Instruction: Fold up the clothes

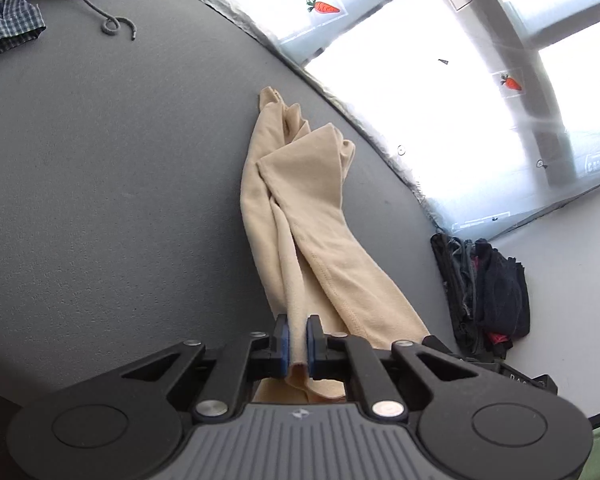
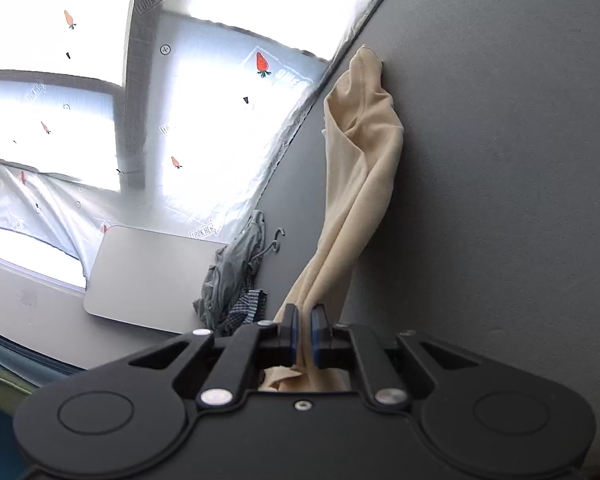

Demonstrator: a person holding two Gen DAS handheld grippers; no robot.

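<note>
Now both claws pinch the beige garment [image 1: 300, 216] — left claw [image 1: 298, 334], right claw [image 2: 305, 326].

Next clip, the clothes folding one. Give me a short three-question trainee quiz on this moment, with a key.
1. True or false: both grippers are shut on the beige garment.
2. What lies past the right gripper near the table edge? A) grey and plaid clothes B) a hat C) shoes
3. Fill in: in the left gripper view, the pile to the right of the garment is mostly ____ in colour.

Key: 1 true; 2 A, the grey and plaid clothes; 3 black.
</note>
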